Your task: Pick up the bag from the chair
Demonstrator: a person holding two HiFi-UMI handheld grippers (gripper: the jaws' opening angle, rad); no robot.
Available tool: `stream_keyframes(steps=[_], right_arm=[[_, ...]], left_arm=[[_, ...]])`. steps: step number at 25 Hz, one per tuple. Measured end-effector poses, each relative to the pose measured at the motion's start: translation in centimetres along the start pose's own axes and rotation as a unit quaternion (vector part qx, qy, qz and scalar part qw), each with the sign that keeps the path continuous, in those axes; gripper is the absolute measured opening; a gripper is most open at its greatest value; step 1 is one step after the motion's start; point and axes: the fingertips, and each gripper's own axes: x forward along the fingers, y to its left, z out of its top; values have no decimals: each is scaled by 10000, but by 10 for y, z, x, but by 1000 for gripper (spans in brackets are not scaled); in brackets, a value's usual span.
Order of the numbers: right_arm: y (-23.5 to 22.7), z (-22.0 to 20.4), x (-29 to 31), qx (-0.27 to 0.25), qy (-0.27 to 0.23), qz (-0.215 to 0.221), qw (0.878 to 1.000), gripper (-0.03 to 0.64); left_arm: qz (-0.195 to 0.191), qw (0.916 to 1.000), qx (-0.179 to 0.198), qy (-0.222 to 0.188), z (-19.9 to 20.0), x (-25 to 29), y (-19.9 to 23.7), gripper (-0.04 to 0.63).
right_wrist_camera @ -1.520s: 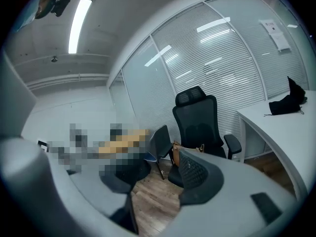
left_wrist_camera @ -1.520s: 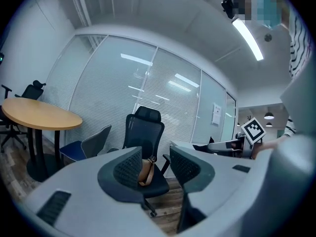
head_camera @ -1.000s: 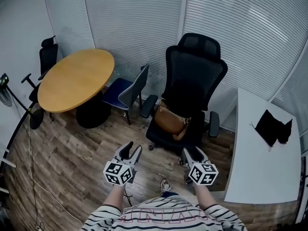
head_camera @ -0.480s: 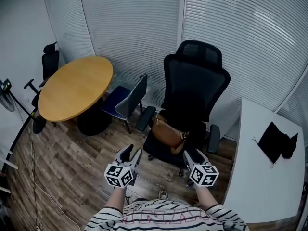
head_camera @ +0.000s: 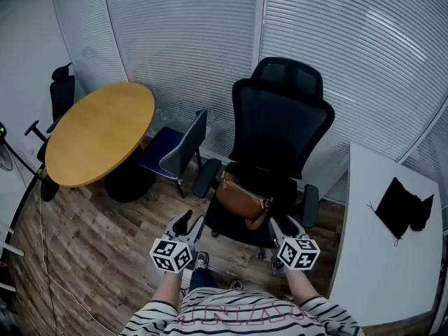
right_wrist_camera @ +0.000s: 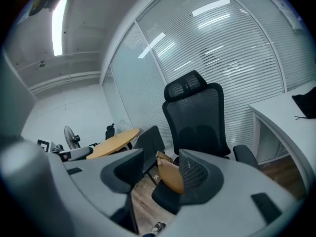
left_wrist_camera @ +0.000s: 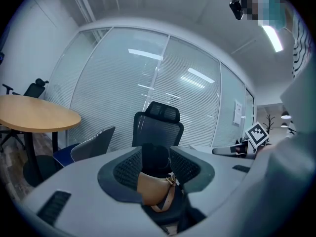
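A tan leather bag (head_camera: 240, 200) with a strap lies on the seat of a black mesh office chair (head_camera: 278, 135). In the left gripper view the bag (left_wrist_camera: 153, 190) shows through the gap between the jaws, some way ahead. In the right gripper view the bag (right_wrist_camera: 170, 176) also sits beyond the jaws. My left gripper (head_camera: 189, 224) is open, short of the chair's front left. My right gripper (head_camera: 283, 226) is open, just before the chair's front right, near the armrest (head_camera: 310, 197). Neither touches the bag.
A round wooden table (head_camera: 98, 133) stands at the left with a blue-seated grey chair (head_camera: 176, 149) beside it. A white desk (head_camera: 383, 233) with a black cloth (head_camera: 404, 205) is at the right. Blinds (head_camera: 210, 47) cover the glass wall behind. Another black chair (head_camera: 60, 89) is far left.
The view has closed in on the black chair; the bag now lies nearer both grippers. Both grippers stay open and hold nothing.
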Motion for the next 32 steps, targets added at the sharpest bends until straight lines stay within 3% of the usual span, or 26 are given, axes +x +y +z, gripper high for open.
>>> stream_keyframes(steps=[15, 23, 32], right_arm=[[4, 19, 64, 537, -446, -1366, 9882, 216], [6, 17, 90, 774, -743, -2061, 9726, 216], [-7, 6, 94, 909, -884, -2726, 9537, 216]], left_arm=[[-1112, 9930, 40, 408, 36, 106, 94, 152], [-1803, 9802, 219, 786, 37, 149, 122, 152], [-2419, 9620, 320, 1223, 8, 192, 122, 152]])
